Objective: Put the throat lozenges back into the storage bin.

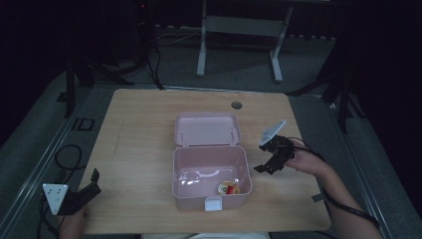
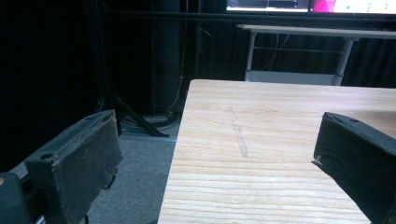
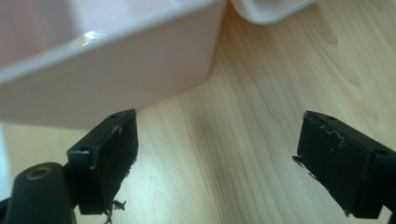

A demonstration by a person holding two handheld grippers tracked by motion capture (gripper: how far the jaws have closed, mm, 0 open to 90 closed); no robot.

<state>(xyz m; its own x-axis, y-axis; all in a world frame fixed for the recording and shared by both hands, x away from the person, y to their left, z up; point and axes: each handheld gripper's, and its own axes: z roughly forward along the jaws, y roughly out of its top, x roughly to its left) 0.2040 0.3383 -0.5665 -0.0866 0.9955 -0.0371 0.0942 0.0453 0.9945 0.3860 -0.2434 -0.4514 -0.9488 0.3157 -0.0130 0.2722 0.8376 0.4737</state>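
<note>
- High view puts the open pink plastic box (image 1: 211,172) near the middle of my light wooden table (image 1: 139,144), its hinged lid (image 1: 207,128) lying flat at the box's 12 o'clock side.
- A small red-and-yellow item (image 1: 228,188) lies inside the box toward its 5 o'clock corner; I cannot tell what it is.
- My right gripper (image 1: 271,162) hangs at the box's 3 o'clock, just beside its wall and apart from it, held in the person's right hand (image 1: 303,162).
- Right gripper view shows its jaws spread wide with nothing between them, the pink wall close above bare wood.
- My left gripper (image 1: 82,191) sits at the table's 8 o'clock corner, well apart from the box.
- Left gripper view shows those jaws also released, astride the table's edge, holding nothing.
</note>
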